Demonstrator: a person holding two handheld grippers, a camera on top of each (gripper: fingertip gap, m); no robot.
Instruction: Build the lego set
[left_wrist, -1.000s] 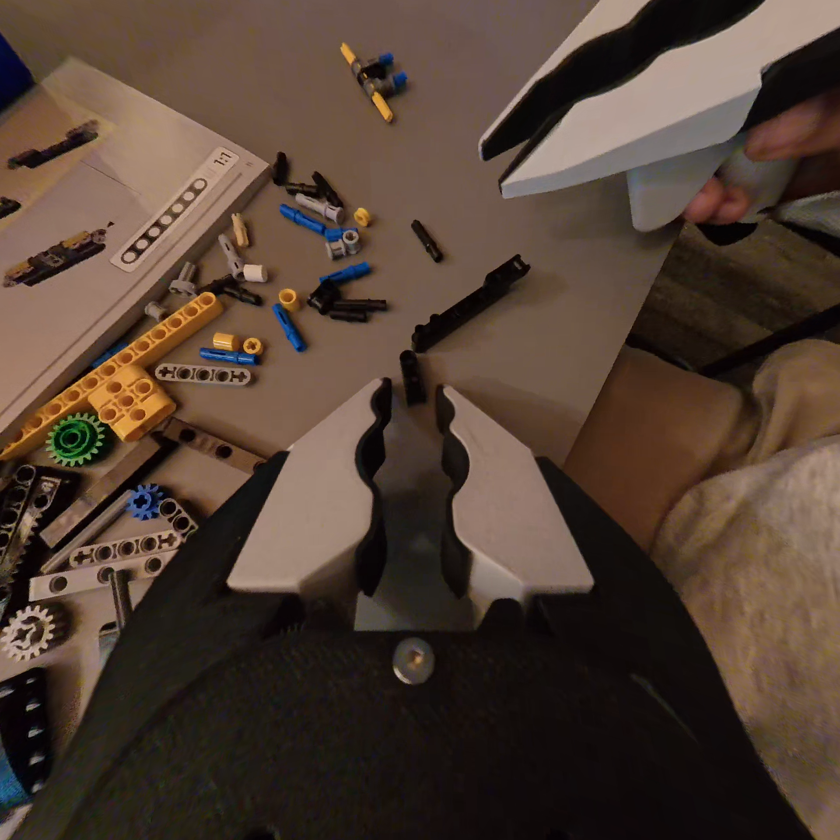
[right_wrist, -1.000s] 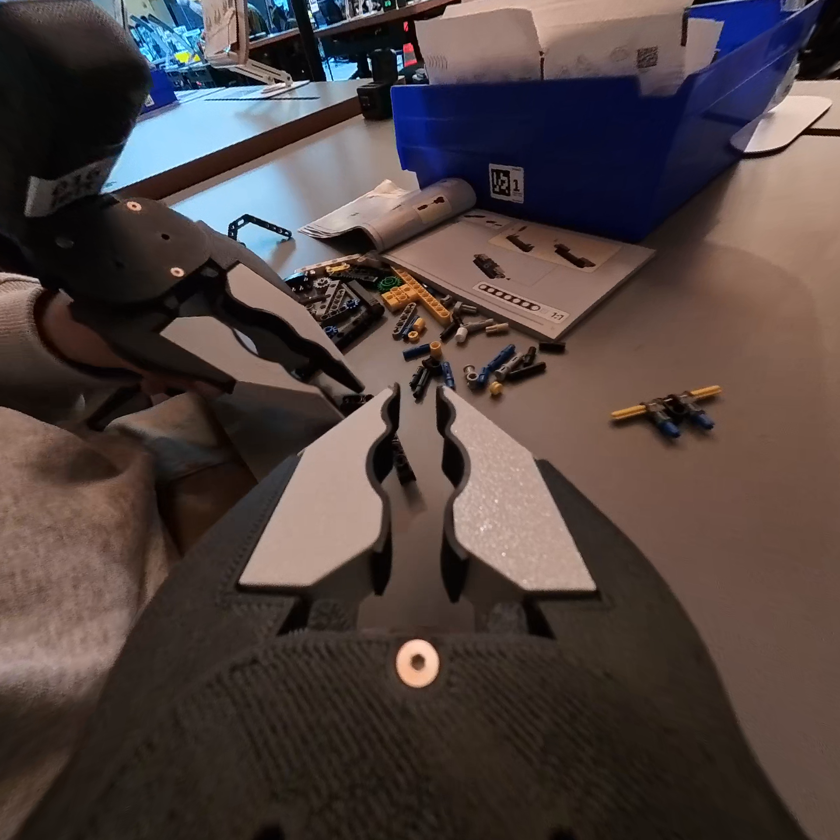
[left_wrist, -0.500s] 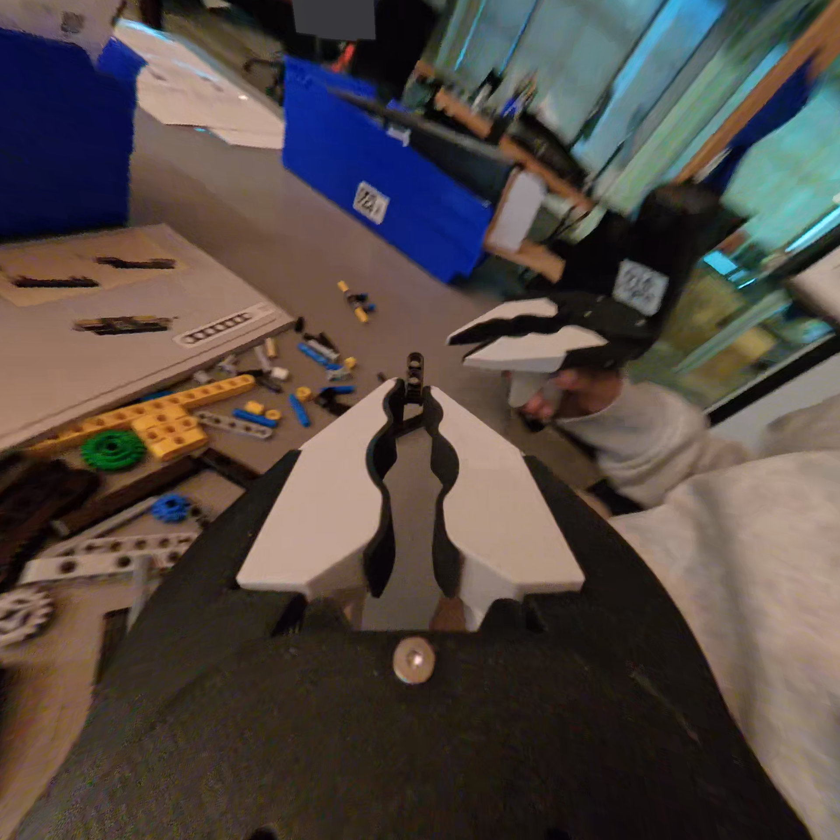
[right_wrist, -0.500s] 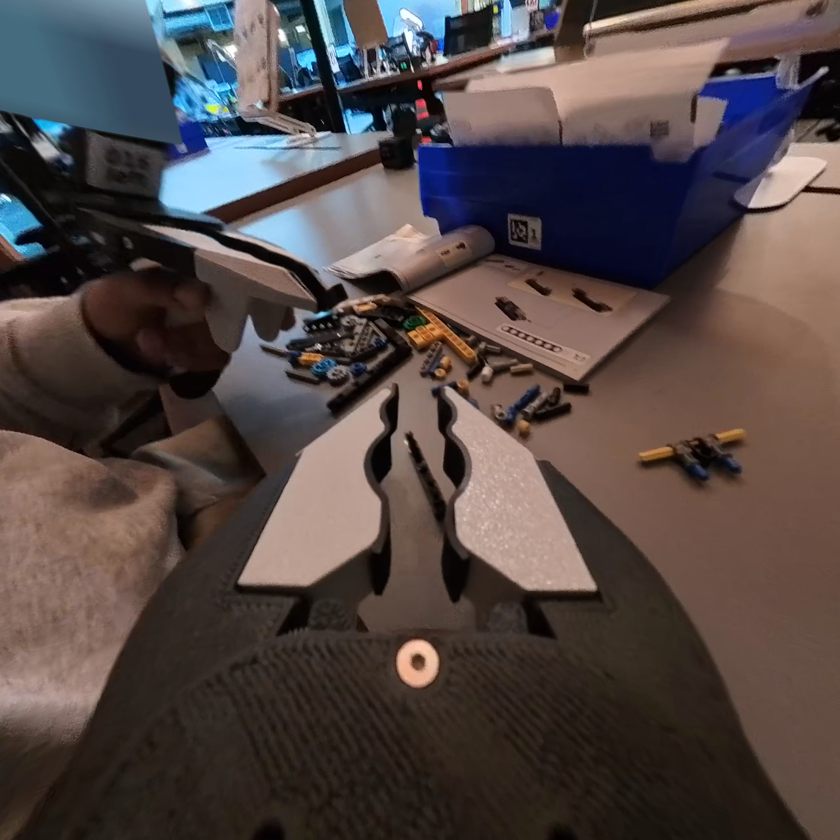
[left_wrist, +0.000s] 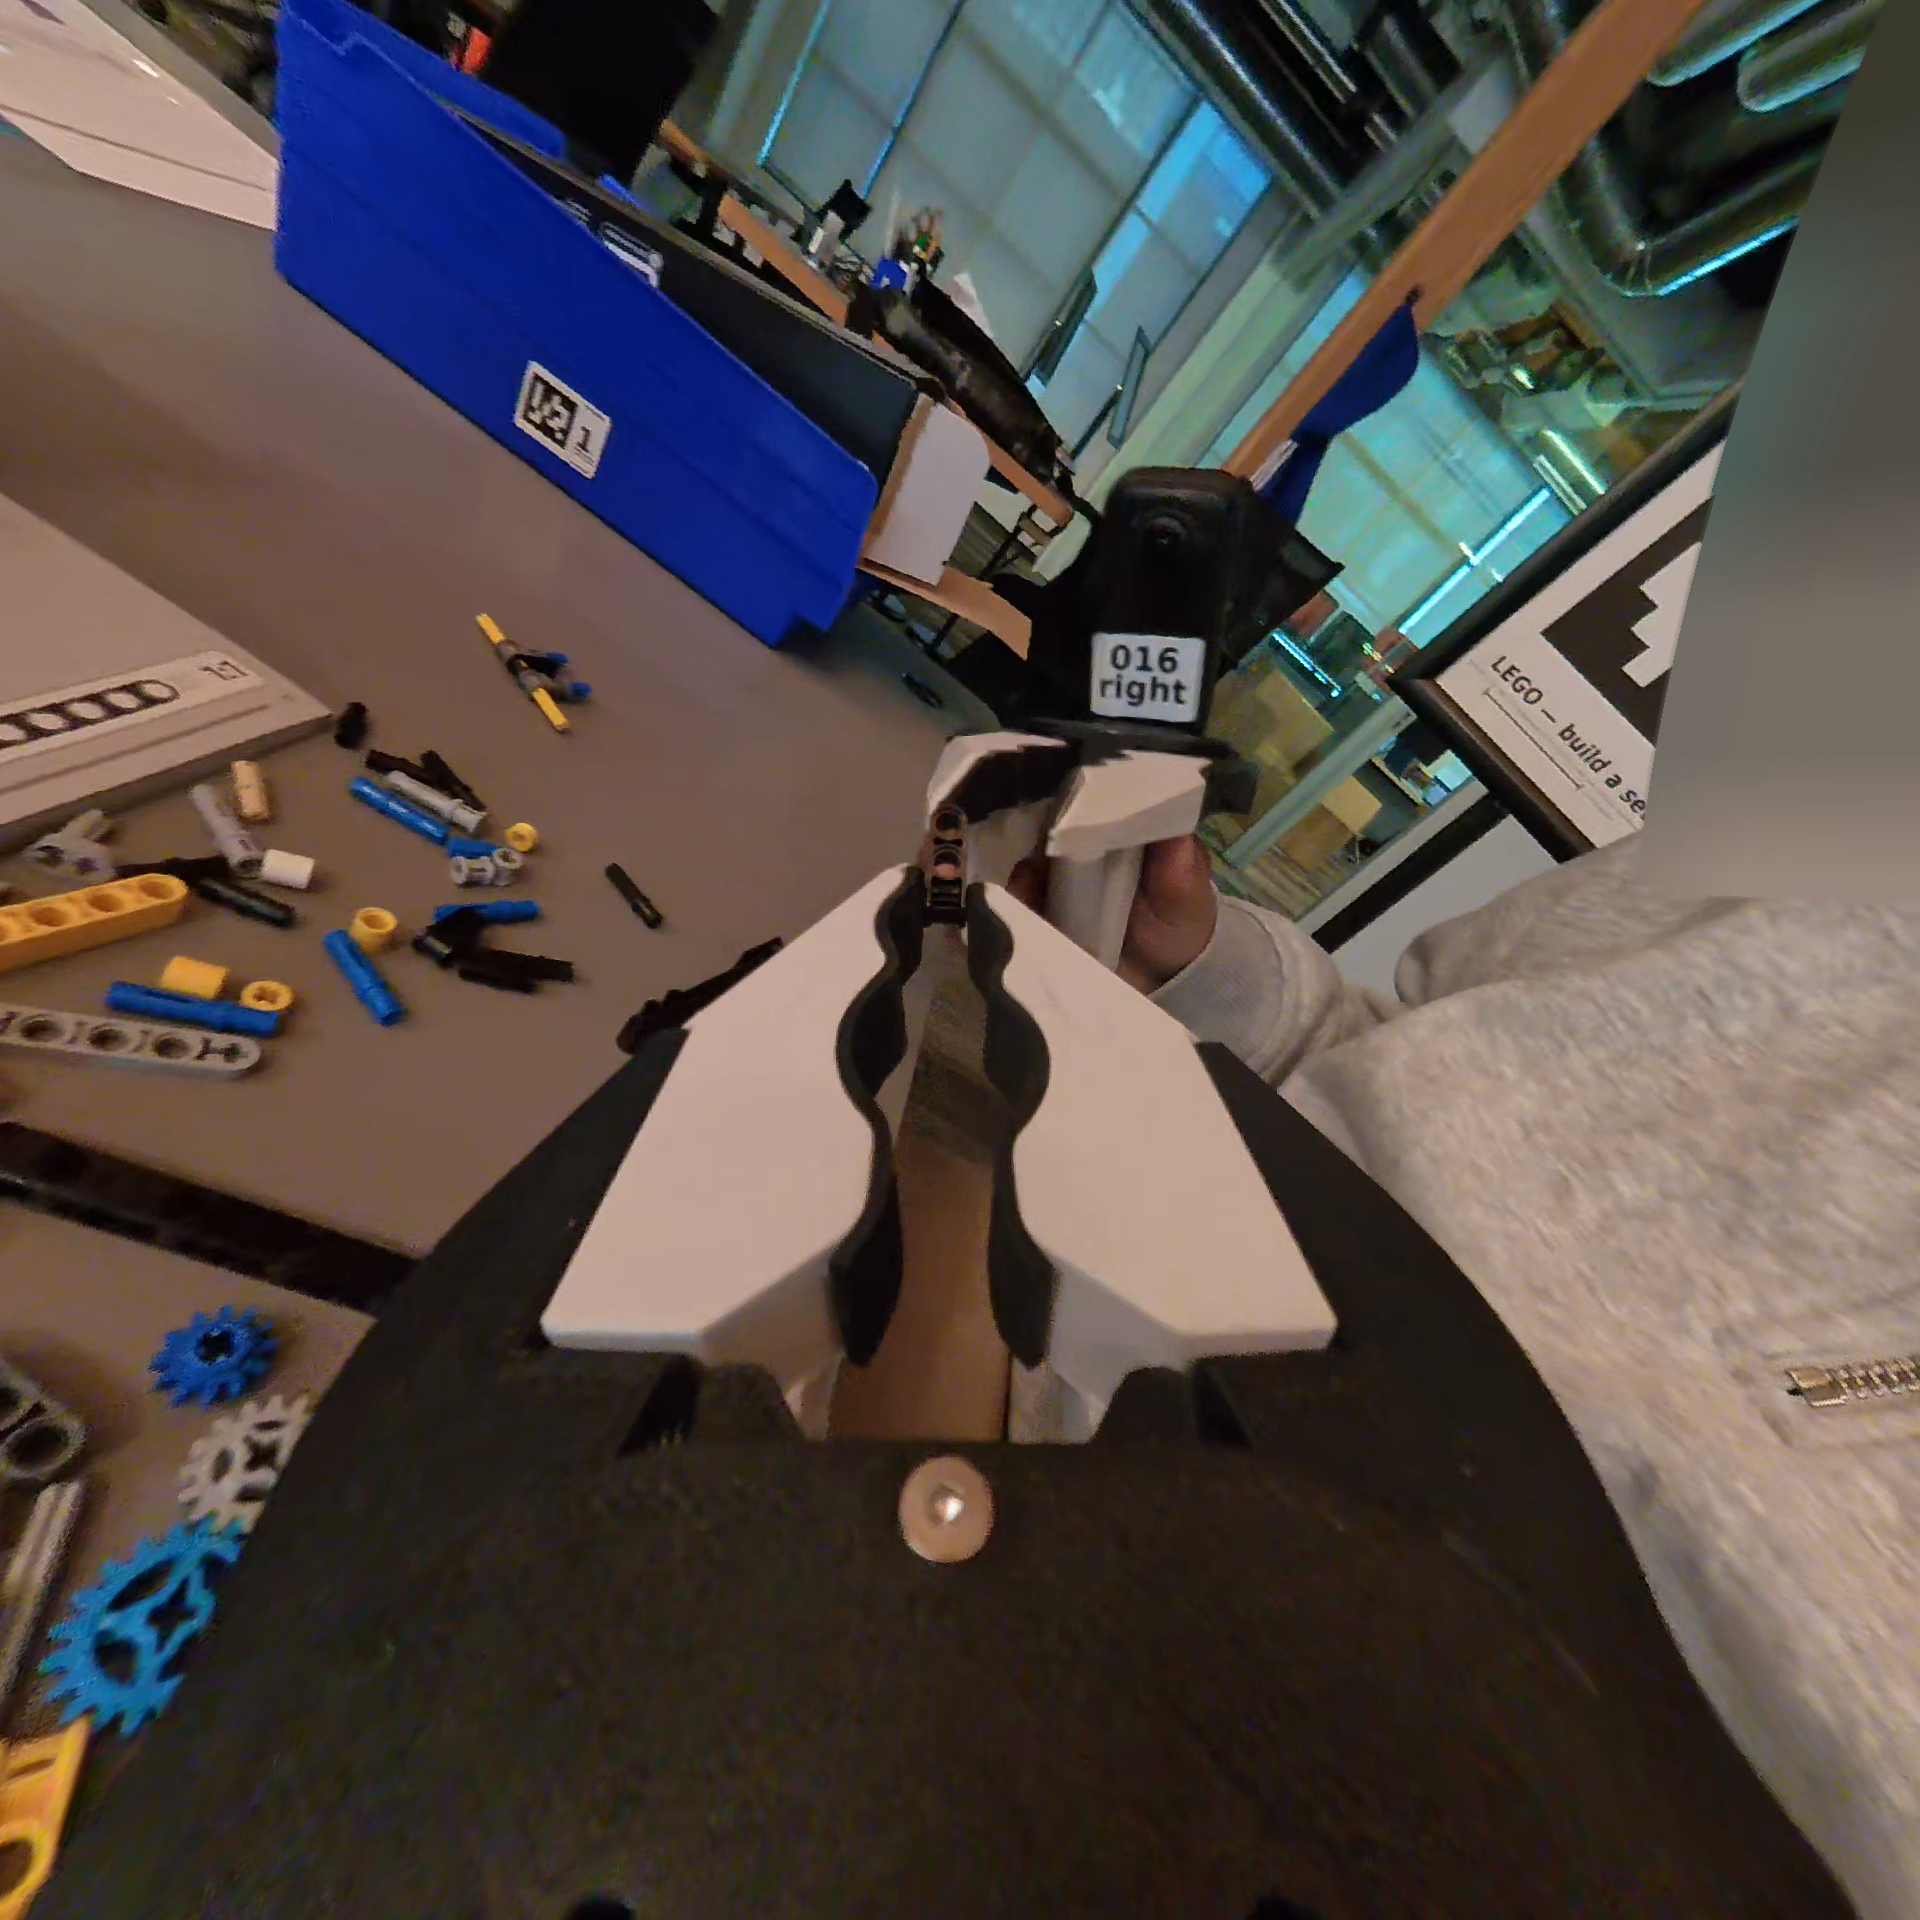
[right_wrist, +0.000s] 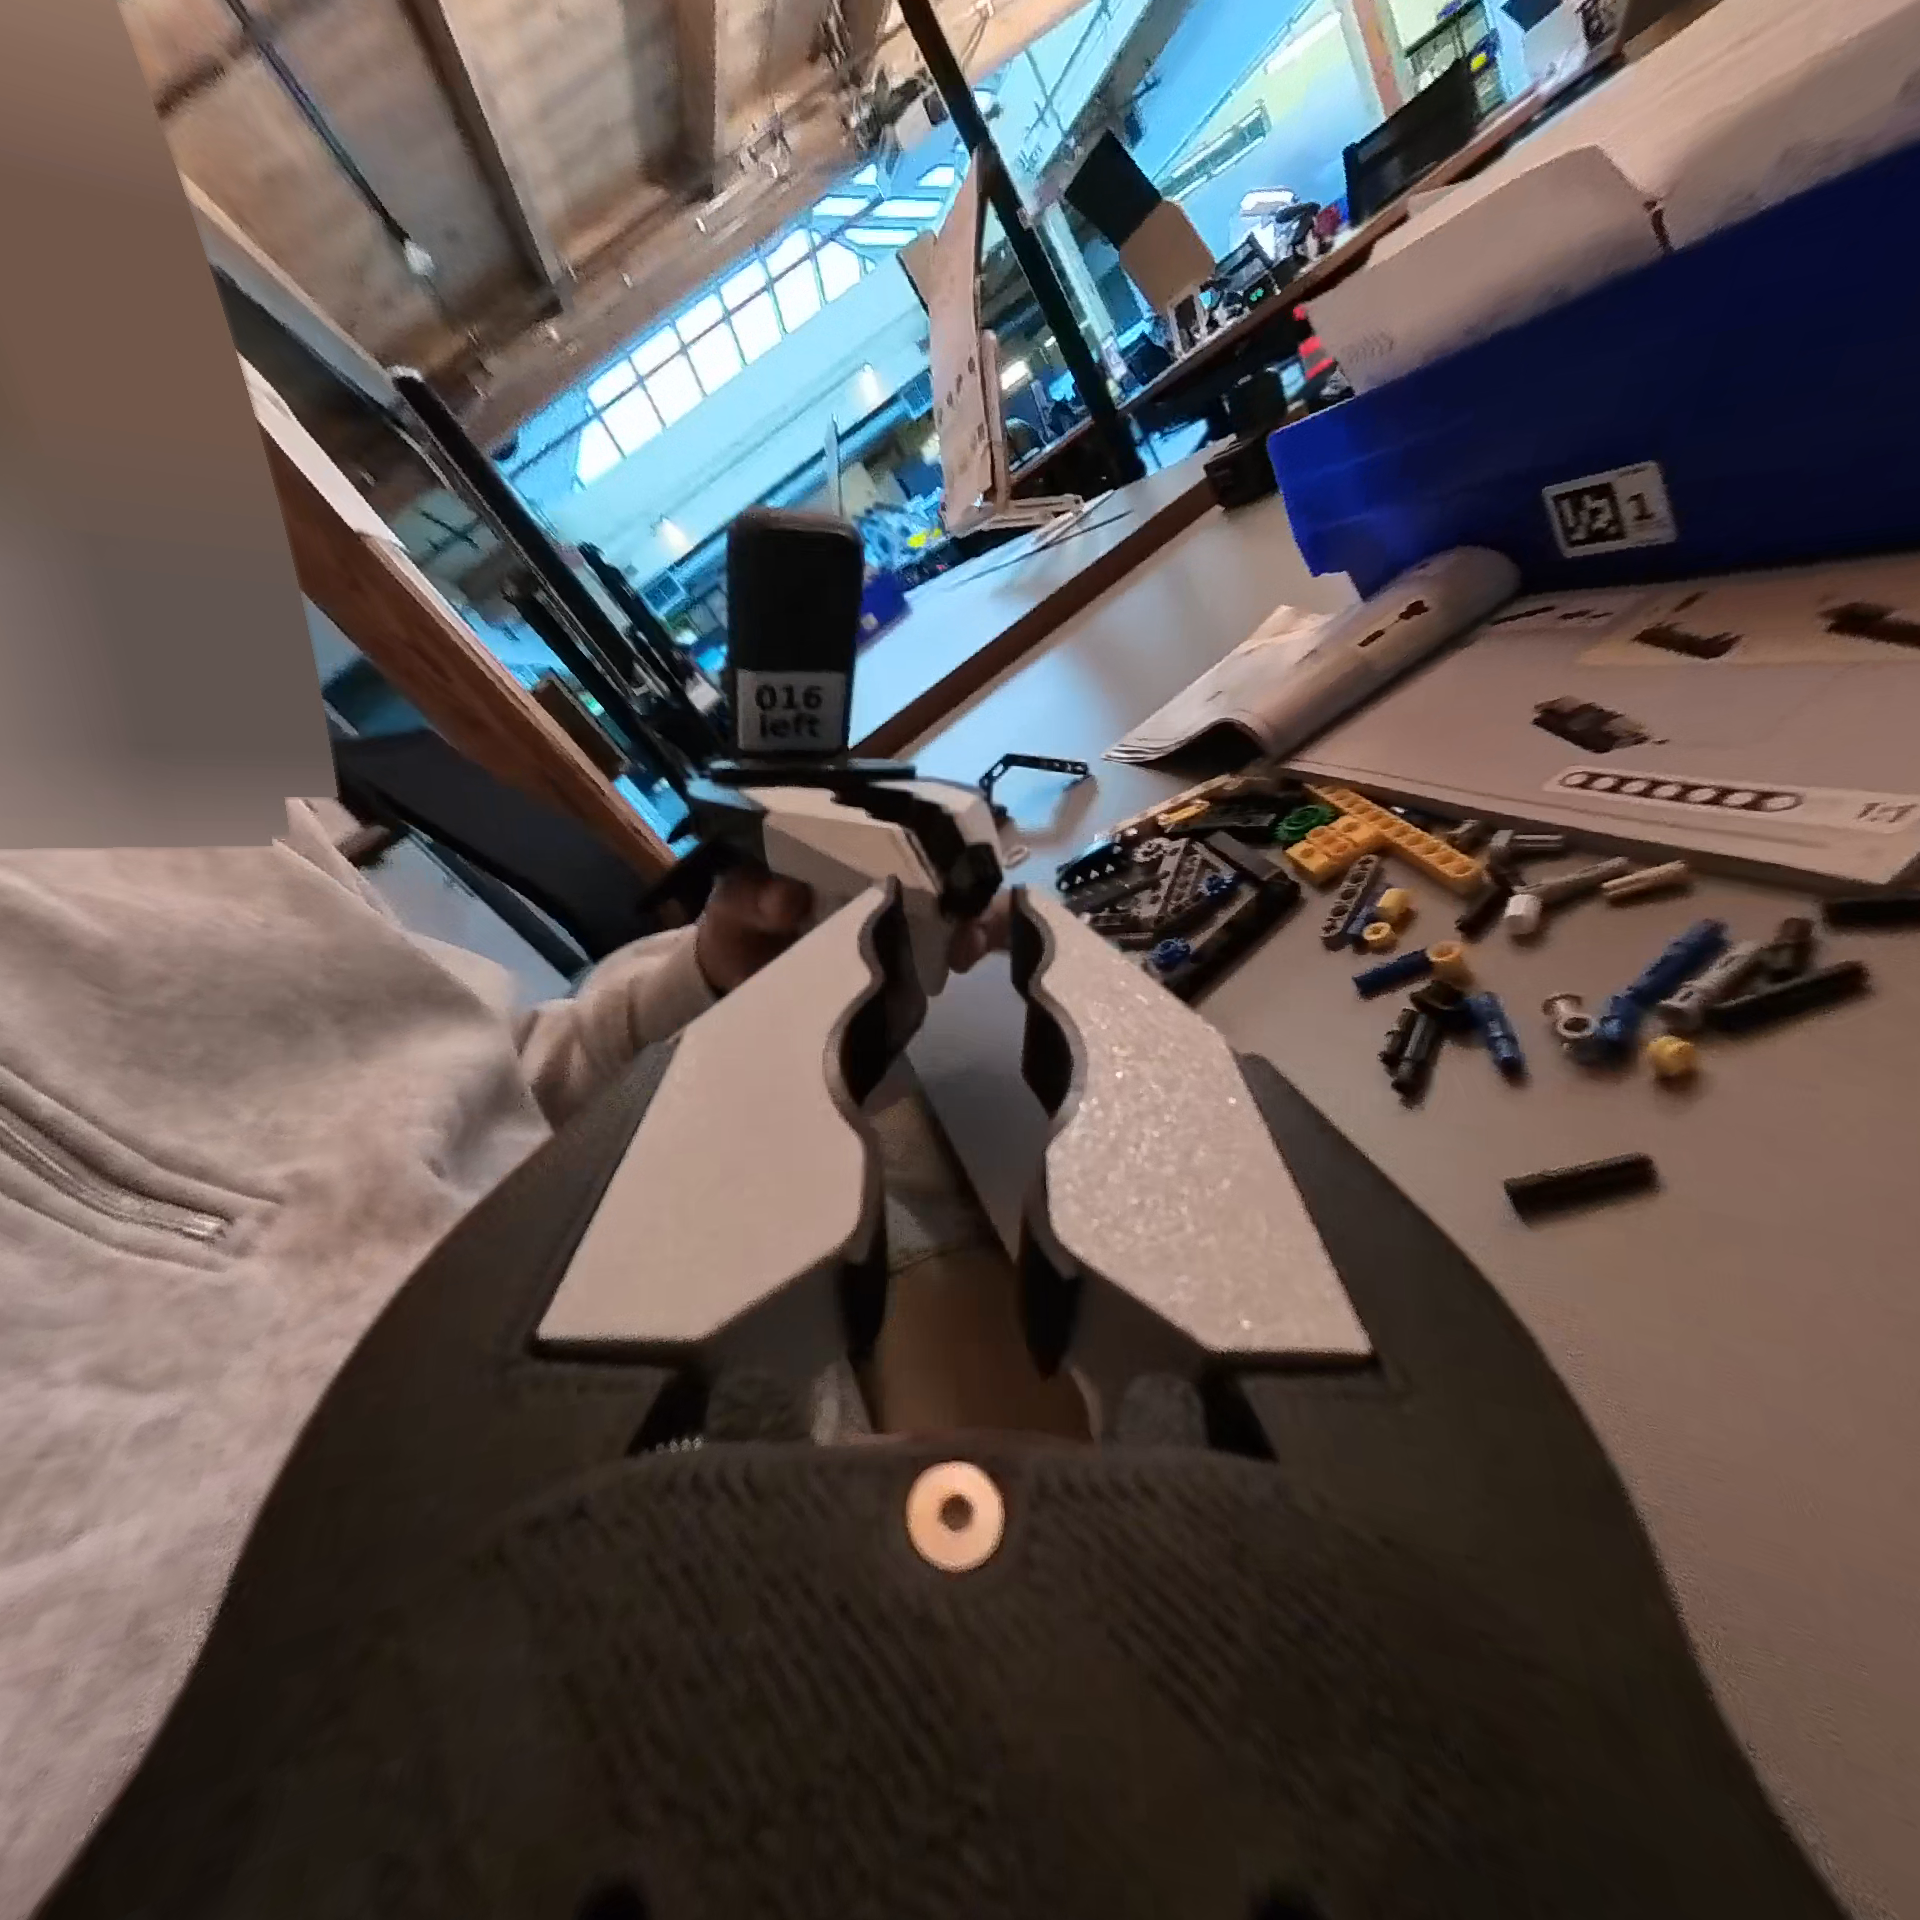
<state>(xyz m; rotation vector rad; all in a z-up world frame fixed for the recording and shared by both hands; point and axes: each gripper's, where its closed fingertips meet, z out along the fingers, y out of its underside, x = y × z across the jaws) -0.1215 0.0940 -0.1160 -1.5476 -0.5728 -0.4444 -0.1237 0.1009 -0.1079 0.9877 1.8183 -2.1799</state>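
Observation:
My left gripper (left_wrist: 943, 896) is shut on a small black connector piece (left_wrist: 945, 837), held in the air off the table's edge. The piece sticks out past the fingertips. My right gripper (right_wrist: 951, 914) is open and empty and faces the left gripper (right_wrist: 961, 862) at close range. In the left wrist view the right gripper (left_wrist: 1055, 779) sits just beyond the held piece, its jaws apart. Loose black, blue, yellow and grey pieces (left_wrist: 416, 883) lie on the grey table (left_wrist: 727, 790).
An open instruction booklet (right_wrist: 1558, 748) and a blue bin (right_wrist: 1714, 416) stand at the back of the table. A yellow beam (left_wrist: 88, 914), a long black beam (left_wrist: 707, 992), blue gears (left_wrist: 213, 1351), a yellow-axle assembly (left_wrist: 532, 677) and a black pin (right_wrist: 1579, 1184) lie around. My grey sleeves border the table's edge. My left and right fingertips are right by each other.
My left gripper shut on the black piece on the table and lifted it into the air. My right gripper rose and turned to face it, still open.

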